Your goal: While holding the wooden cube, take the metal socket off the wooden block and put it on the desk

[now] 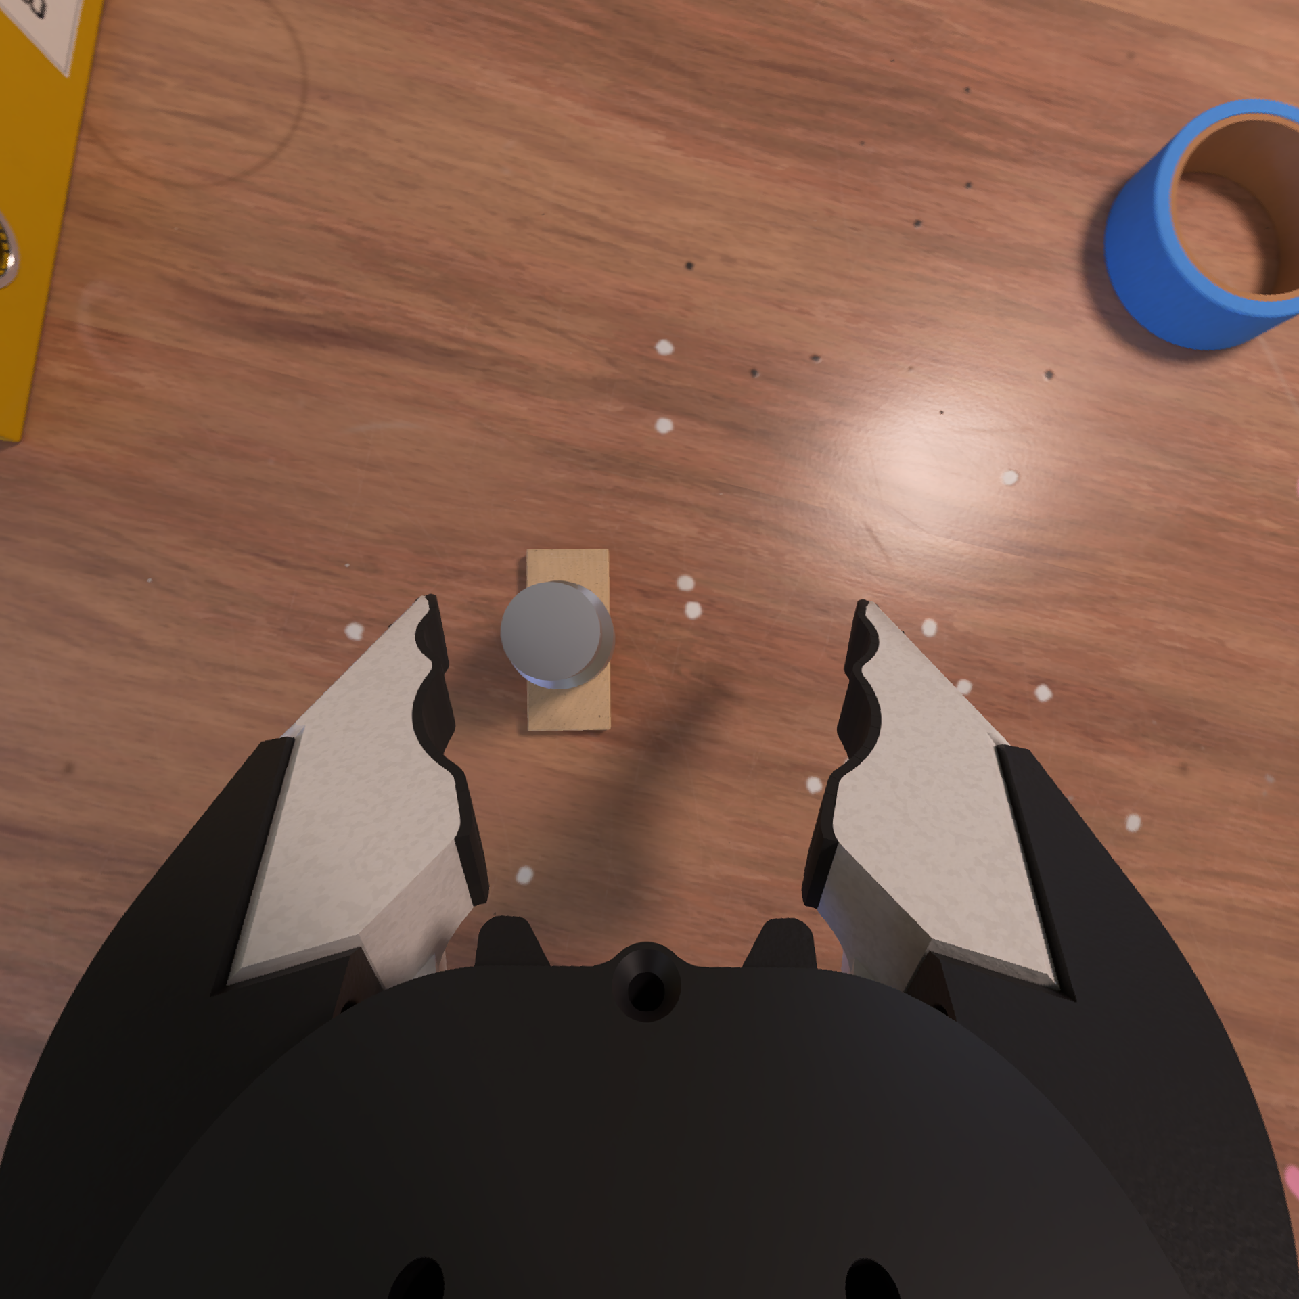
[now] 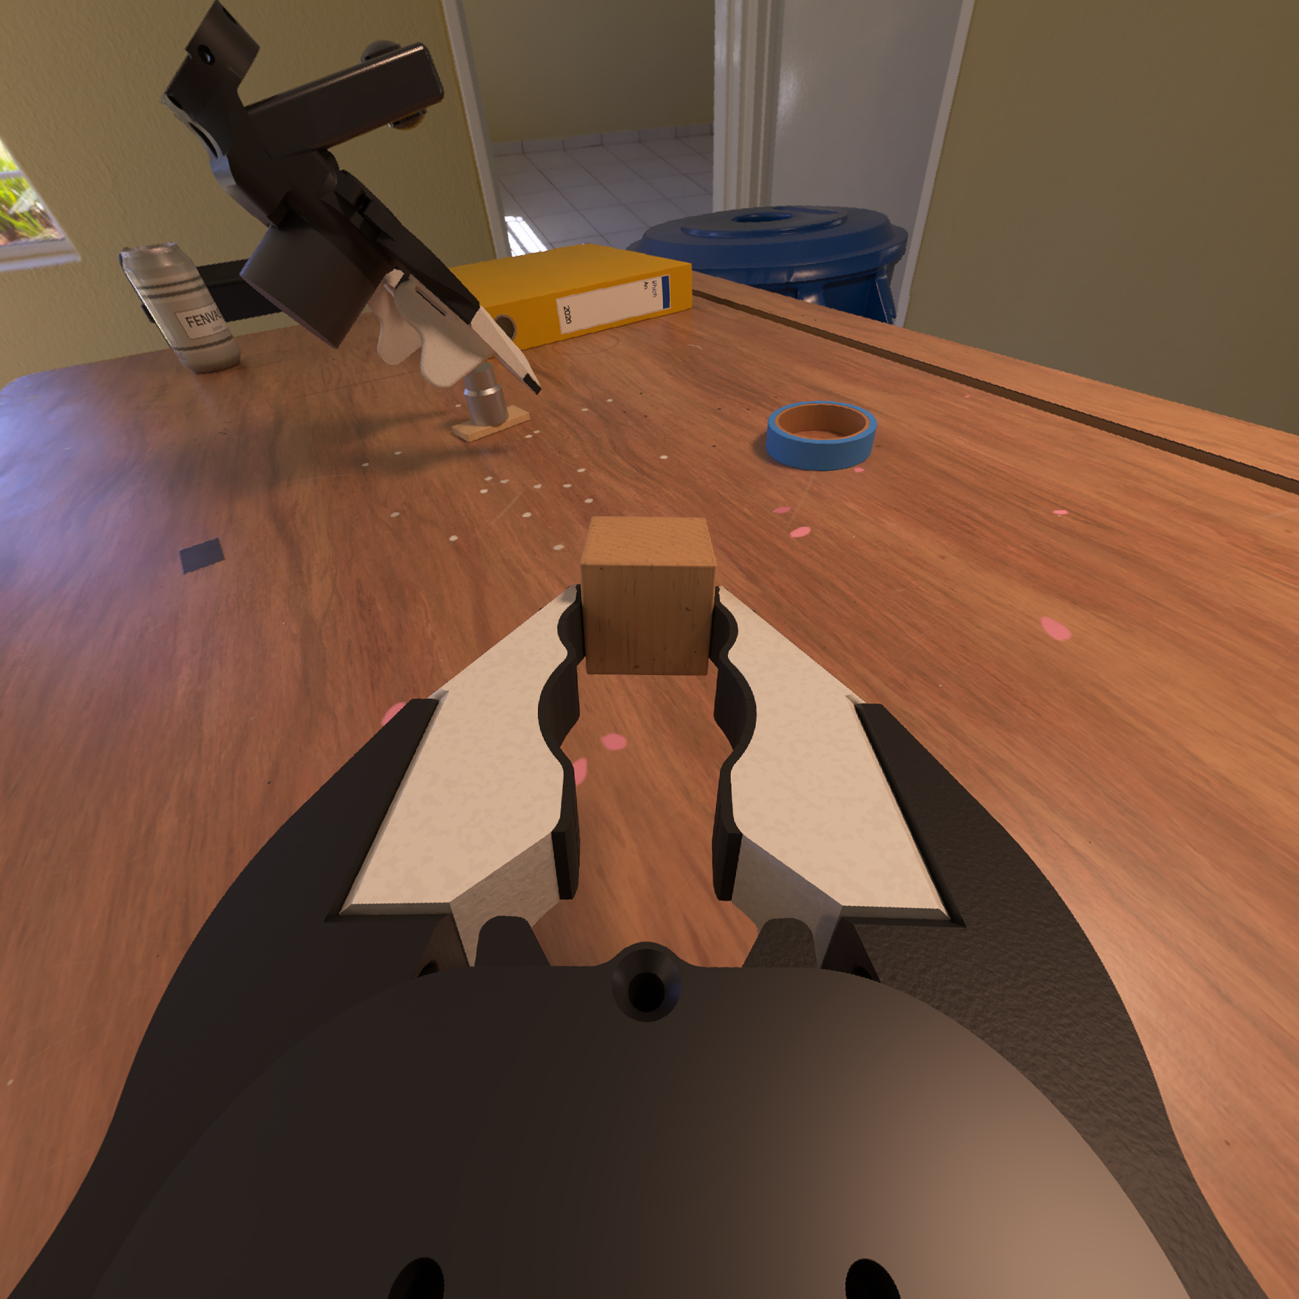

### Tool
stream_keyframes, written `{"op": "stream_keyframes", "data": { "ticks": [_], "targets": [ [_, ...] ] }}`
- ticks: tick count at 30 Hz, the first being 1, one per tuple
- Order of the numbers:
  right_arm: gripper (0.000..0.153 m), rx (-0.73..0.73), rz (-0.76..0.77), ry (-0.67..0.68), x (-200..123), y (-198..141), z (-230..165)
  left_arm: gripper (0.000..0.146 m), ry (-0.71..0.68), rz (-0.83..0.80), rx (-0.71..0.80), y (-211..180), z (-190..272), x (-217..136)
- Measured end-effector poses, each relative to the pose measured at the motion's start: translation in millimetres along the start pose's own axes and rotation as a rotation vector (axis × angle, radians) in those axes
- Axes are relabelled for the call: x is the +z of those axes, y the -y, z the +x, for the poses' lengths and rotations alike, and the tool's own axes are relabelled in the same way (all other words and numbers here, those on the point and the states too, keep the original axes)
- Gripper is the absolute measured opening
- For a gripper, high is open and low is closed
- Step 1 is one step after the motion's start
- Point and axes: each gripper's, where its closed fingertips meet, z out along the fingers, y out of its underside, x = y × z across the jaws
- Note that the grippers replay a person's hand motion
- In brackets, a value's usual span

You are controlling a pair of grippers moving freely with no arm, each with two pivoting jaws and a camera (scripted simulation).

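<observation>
A grey metal socket (image 1: 555, 632) stands upright on a small flat wooden block (image 1: 569, 706) on the desk. My left gripper (image 1: 647, 608) is open, looking straight down, with the socket just inside its left finger. In the right wrist view the left gripper (image 2: 492, 376) hovers tilted just above the socket (image 2: 485, 397) and block (image 2: 492, 425). My right gripper (image 2: 647, 597) is shut on a wooden cube (image 2: 647, 597), held between its fingertips low over the desk.
A blue tape roll (image 2: 821, 434) lies on the desk, also in the left wrist view (image 1: 1209, 225). A yellow binder (image 2: 583, 292) lies at the far edge. A tilted silver can (image 2: 179, 306) stands far left. A blue bin (image 2: 773, 242) sits beyond the desk.
</observation>
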Motion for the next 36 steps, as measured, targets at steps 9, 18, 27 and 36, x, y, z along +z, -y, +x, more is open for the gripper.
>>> {"op": "stream_keyframes", "data": {
  "ticks": [9,18,27,36],
  "targets": [
    [0.034,0.005,-0.008,0.005,1.3,-0.9,-0.3,0.099,0.155,-0.006,0.089,-11.0,-17.4,2.3],
    [0.034,0.014,-0.010,0.010,1.5,-1.3,0.1,0.108,0.146,-0.037,0.032,-19.3,-27.5,6.6],
    [0.034,0.016,-0.013,0.011,1.7,-1.6,0.1,0.033,0.045,-0.030,0.037,-16.8,-25.8,2.4],
    [0.034,0.019,-0.011,0.011,1.3,-1.5,0.4,0.033,-0.093,0.230,0.286,3.5,1.0,-78.9]
  ]
}}
